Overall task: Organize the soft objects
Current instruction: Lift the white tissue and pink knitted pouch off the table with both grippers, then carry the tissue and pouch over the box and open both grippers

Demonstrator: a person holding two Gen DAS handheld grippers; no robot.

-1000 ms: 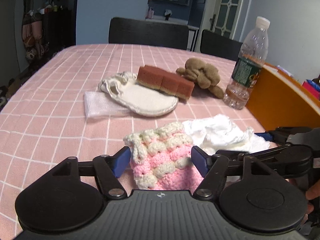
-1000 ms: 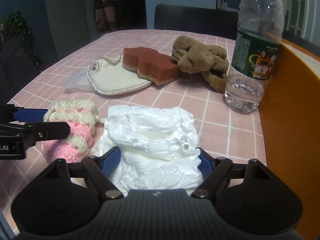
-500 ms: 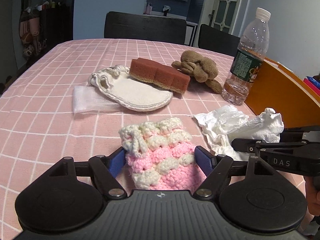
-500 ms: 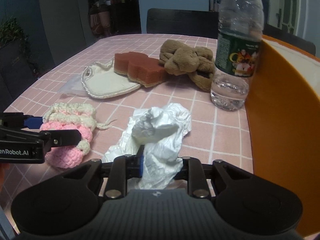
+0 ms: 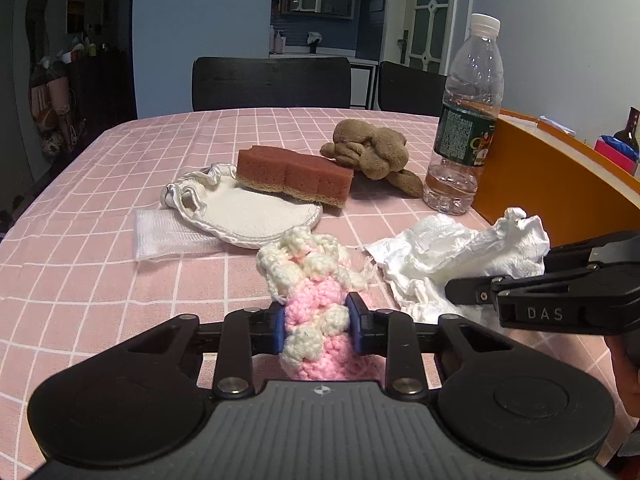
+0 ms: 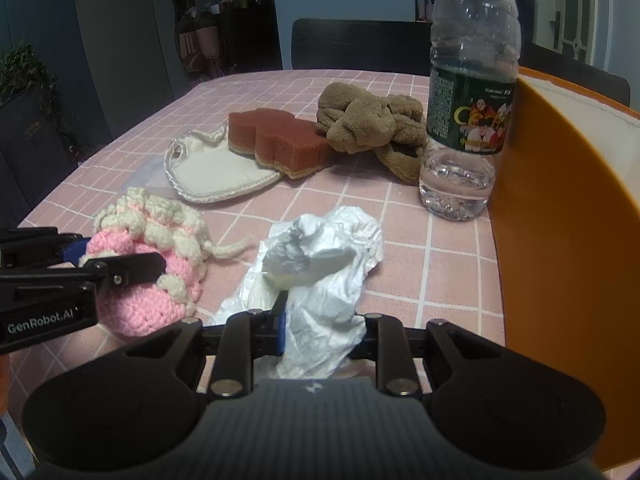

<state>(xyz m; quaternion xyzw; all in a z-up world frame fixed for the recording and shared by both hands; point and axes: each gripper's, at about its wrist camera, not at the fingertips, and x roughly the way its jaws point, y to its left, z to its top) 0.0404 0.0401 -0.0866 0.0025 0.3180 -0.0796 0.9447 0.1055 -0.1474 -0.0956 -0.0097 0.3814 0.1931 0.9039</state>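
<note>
We see a pink-and-cream crocheted pouch (image 5: 320, 312) squeezed narrow, a crumpled white tissue wad (image 6: 324, 280) bunched upward, a rust-brown sponge (image 5: 294, 176) overlapping a cream cloth mitt (image 5: 244, 216), a knotted brown plush cloth (image 5: 372, 152) beyond

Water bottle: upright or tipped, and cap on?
Upright: the water bottle stands on its base on the tablecloth, white cap on top.

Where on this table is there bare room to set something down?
The widest bare cloth lies left of the mitt and mesh strip, plus the far end behind the sponge. It is crowded on the right, among the brown cloth, bottle, orange bin, tissue and pouch.
</note>
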